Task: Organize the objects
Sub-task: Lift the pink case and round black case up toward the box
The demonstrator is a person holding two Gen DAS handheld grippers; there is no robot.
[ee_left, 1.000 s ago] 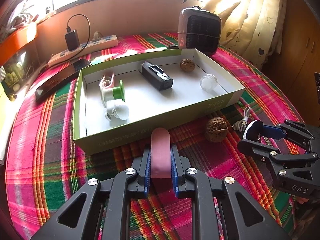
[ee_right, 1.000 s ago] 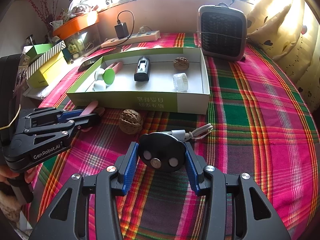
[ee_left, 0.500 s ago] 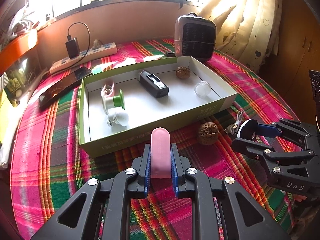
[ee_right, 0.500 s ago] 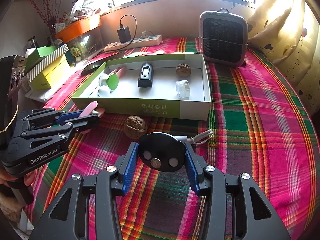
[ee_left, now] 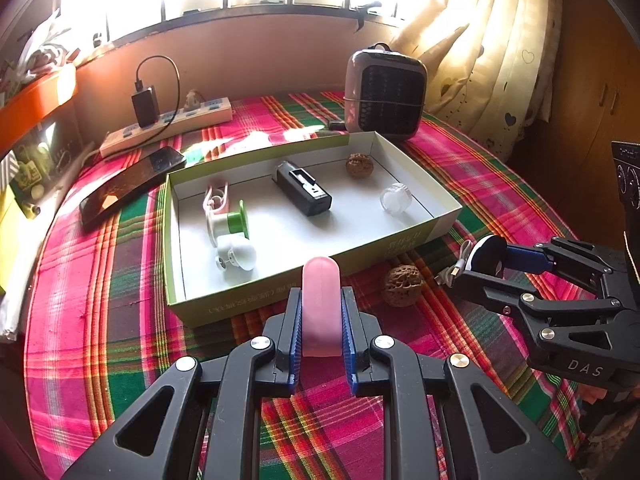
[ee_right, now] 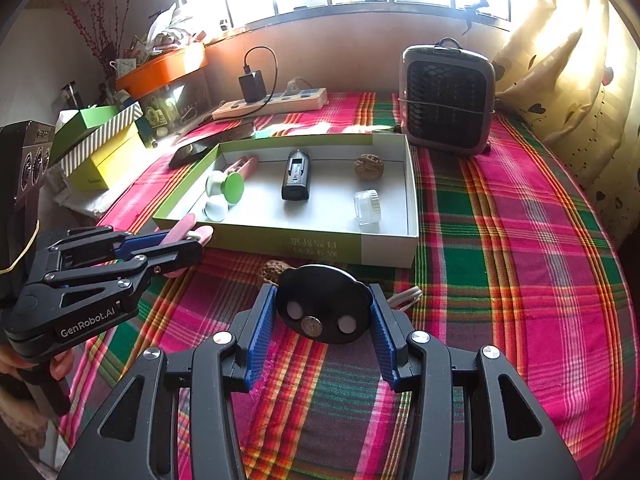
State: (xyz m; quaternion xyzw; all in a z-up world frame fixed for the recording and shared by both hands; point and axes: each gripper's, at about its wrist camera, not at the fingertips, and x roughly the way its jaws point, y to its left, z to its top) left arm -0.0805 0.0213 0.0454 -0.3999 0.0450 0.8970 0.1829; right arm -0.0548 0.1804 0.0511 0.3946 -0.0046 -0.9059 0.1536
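Your left gripper (ee_left: 321, 322) clamps a pink clip (ee_left: 321, 304) just short of the green box (ee_left: 256, 300), while your right gripper (ee_right: 322, 322) pinches a round black charger puck (ee_right: 323, 304) above the plaid cloth (ee_right: 520, 240), a walnut (ee_left: 402, 284) lying between them.

box (ee_left: 304, 300): on table | walnut (ee_left: 402, 283): before box | heater (ee_left: 386, 94): behind box
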